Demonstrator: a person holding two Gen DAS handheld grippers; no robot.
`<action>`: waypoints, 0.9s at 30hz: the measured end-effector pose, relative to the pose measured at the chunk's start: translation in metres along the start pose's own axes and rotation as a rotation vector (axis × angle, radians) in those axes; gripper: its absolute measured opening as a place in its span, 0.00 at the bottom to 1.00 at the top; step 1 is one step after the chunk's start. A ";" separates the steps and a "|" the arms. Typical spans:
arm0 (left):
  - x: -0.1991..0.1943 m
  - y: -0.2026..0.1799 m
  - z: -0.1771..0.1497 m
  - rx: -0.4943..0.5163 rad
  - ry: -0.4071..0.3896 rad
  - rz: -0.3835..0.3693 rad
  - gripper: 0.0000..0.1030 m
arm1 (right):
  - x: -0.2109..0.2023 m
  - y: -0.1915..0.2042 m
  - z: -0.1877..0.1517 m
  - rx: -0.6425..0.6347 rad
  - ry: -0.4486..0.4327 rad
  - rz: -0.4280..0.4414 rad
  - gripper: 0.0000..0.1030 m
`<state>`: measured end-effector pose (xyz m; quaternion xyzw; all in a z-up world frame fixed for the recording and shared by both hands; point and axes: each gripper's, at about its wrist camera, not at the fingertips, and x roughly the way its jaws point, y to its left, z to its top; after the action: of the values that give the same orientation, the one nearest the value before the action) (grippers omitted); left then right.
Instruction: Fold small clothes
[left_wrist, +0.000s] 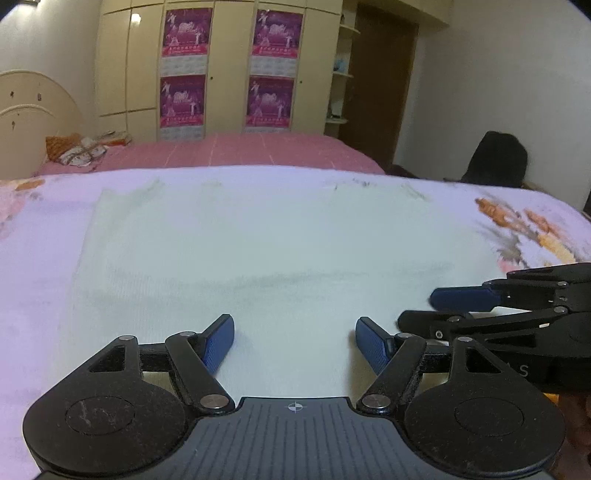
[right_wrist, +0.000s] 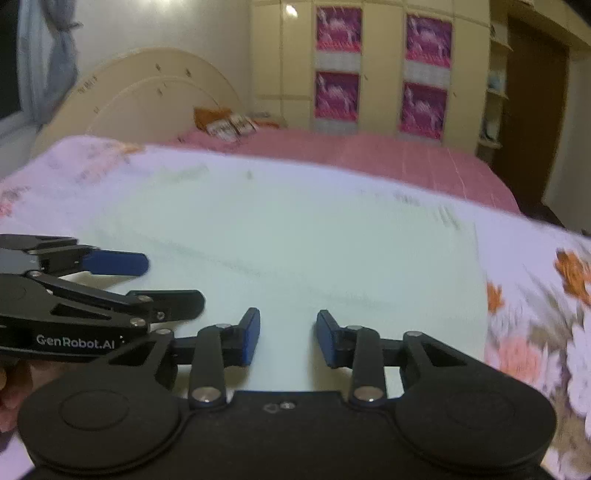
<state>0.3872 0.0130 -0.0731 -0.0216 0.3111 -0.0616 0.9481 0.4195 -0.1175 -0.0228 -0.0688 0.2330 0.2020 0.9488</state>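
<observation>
A pale mint-white garment (left_wrist: 273, 240) lies flat on a floral bedsheet; it also fills the middle of the right wrist view (right_wrist: 295, 240). My left gripper (left_wrist: 294, 341) is open and empty, low over the garment's near edge. My right gripper (right_wrist: 288, 338) is open and empty, also over the near edge, just to the right of the left one. The right gripper shows from the side in the left wrist view (left_wrist: 436, 308), and the left gripper shows from the side in the right wrist view (right_wrist: 162, 284). A faint crease runs across the garment.
The floral sheet (left_wrist: 535, 225) extends past the garment on both sides. Behind is a pink bed (left_wrist: 229, 151) with pillows (left_wrist: 77, 149) and a cream headboard (right_wrist: 147, 96). A wardrobe with pink posters (left_wrist: 229, 70) stands at the back. A dark chair (left_wrist: 496, 158) is at right.
</observation>
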 end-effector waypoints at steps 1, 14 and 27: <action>-0.001 -0.001 -0.001 0.007 -0.001 0.005 0.70 | 0.003 -0.002 -0.001 0.012 0.025 0.002 0.37; -0.011 0.013 -0.005 0.014 0.030 0.034 0.70 | -0.013 -0.003 -0.012 -0.028 0.056 -0.033 0.45; -0.033 0.040 -0.021 -0.007 0.042 0.066 0.70 | -0.032 -0.028 -0.029 -0.017 0.072 -0.080 0.47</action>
<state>0.3530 0.0566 -0.0736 -0.0131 0.3318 -0.0296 0.9428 0.3933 -0.1611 -0.0324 -0.0933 0.2621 0.1631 0.9466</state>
